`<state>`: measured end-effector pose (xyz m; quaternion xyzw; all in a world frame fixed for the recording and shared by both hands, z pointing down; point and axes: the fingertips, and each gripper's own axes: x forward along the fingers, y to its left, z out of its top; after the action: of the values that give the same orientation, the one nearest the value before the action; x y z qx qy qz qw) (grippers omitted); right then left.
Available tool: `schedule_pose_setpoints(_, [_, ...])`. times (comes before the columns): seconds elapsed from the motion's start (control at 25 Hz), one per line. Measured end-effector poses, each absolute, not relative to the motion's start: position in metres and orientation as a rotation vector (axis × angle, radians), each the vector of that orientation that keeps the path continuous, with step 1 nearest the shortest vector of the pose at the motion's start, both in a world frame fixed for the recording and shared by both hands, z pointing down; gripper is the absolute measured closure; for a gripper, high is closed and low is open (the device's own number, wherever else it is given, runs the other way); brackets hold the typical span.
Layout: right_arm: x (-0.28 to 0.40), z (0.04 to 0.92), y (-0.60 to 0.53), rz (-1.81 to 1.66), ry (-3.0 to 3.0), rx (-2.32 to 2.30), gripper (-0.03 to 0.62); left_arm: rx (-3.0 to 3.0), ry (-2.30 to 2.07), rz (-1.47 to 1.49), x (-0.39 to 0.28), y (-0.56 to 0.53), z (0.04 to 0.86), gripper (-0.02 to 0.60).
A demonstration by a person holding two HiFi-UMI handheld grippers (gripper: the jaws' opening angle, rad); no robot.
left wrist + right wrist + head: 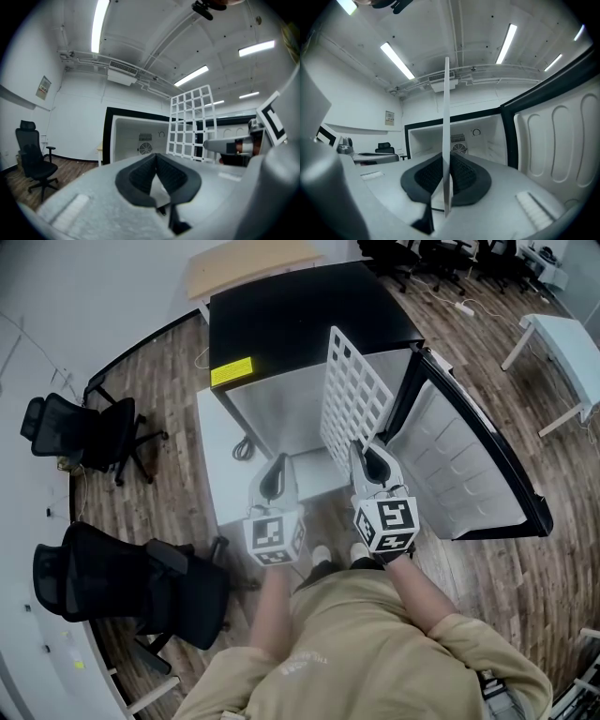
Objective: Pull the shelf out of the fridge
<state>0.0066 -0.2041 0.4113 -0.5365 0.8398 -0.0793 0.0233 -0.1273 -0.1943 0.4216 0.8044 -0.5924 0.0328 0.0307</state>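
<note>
The black fridge (pixel 300 315) stands with its door (pixel 469 465) swung open to the right. Its white inside (pixel 136 136) shows a fan grille at the back (pixel 458 148). The white grid shelf (pixel 354 399) is outside the fridge, standing on edge in front of the opening. My right gripper (pixel 361 448) is shut on the shelf's lower edge. In the right gripper view the shelf (pixel 446 117) runs edge-on between the pads of my right gripper (pixel 446 157). My left gripper (pixel 277 463) hangs beside it to the left, shut and holding nothing (pixel 156 158). The shelf (pixel 193 132) is to its right.
Two black office chairs (pixel 84 432) (pixel 122 582) stand on the wooden floor at the left. A white table (pixel 562 348) is at the far right, and a wooden desktop (pixel 248 263) lies behind the fridge. The person's feet (pixel 337 554) are just before the fridge.
</note>
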Motion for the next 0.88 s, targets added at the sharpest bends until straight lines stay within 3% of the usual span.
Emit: schedule_pose_setpoints(0.88, [0.002, 0.409, -0.214, -0.094, 2.642, -1.710, 0.563, 2.498, -1.813, 0.077, -0.118, -0.205, 0.421, 0.580])
